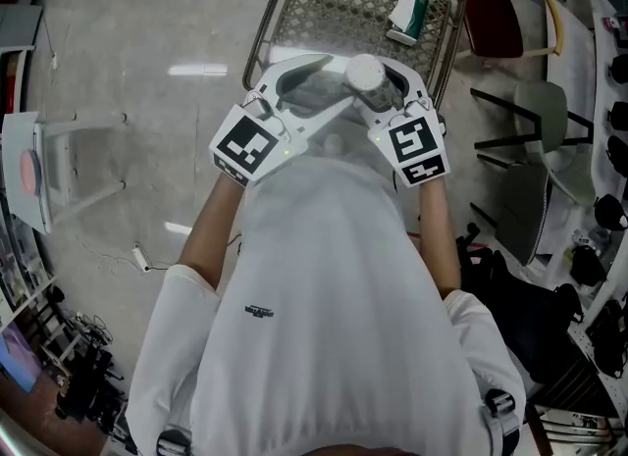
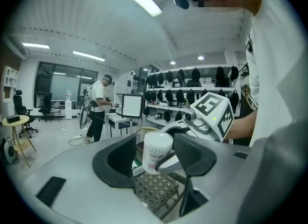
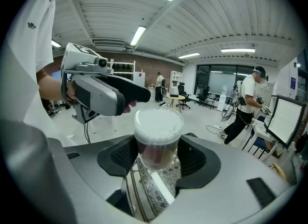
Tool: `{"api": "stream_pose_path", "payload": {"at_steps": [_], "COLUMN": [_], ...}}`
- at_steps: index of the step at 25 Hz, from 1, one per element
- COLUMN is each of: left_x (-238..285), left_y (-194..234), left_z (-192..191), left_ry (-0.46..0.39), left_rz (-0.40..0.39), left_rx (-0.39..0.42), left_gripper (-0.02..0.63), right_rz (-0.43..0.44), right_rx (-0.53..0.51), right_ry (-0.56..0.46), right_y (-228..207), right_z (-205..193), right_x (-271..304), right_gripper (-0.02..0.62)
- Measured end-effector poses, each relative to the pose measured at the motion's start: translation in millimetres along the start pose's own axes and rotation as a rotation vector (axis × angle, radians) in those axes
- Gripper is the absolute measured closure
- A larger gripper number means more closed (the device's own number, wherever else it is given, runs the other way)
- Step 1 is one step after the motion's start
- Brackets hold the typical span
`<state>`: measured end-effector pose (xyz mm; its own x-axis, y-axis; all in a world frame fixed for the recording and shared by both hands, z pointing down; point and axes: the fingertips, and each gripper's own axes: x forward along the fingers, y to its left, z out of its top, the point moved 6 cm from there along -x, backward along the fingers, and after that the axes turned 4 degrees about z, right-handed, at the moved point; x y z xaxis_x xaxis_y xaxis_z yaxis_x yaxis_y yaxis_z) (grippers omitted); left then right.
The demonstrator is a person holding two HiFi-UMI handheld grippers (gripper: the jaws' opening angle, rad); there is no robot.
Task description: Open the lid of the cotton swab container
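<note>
- Right gripper view: the right gripper (image 3: 156, 159) is clamped on the lower body of the container (image 3: 157, 136), with a dark pad pressing on each side. The tub stands upright, and white swab tips fill its top.
- The container is held in the air in front of the person's chest, above a mesh basket (image 1: 324, 8) on the floor.
- A clear lid seems to sit over the swab tips, so I judge the tub unopened, though the frames do not make this certain.
- Left gripper view: the left gripper (image 2: 155, 156) faces the tub from the other side with its jaws spread wide. The tub shows in the gap between them, but neither pad touches it, so this gripper holds nothing.
- Head view: both grippers meet at the tub, their marker cubes turned up towards the camera.
- Step in hand, as I judge it: the body is secured and the free gripper is lining up to take the lid.
- Next move: bring the left pads level with the lid rim, above the right gripper's fingers, and close on the rim alone.
- Then twist or pull while the right gripper keeps the body from turning. I cannot tell whether the lid screws or snaps.
</note>
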<state>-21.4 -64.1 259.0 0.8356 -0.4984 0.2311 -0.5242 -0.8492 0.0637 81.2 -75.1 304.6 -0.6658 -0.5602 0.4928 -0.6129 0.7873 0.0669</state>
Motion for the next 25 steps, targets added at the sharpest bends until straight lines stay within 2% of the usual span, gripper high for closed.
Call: {"api": "stream_pose_path", "payload": {"at_steps": [2,12,20,25], "left_x": [4,17,15,14], "left_y": [0,-5,-6,-8], "left_z": [3,10,12,12], "left_ry": [0.010,0.058,0.056,0.053], "left_rz": [-0.030,-0.212,-0.244,-0.219], "left_rx": [0.030,0.173,0.183,0.188], "left_gripper": [0.342,0.327,0.347,0.354], "right_rz": [0.014,0.106,0.125,0.108], "right_rx": [-0.010,-0.069,-0.074,-0.060], "right_ry": [0.005,0.004,0.006,0.004], "right_y": [2,15,21,25], "right_z": [-1,11,15,16], "right_x": [0,0,0,-2], "right_gripper": [0.350,0.350,0.350,0.350]}}
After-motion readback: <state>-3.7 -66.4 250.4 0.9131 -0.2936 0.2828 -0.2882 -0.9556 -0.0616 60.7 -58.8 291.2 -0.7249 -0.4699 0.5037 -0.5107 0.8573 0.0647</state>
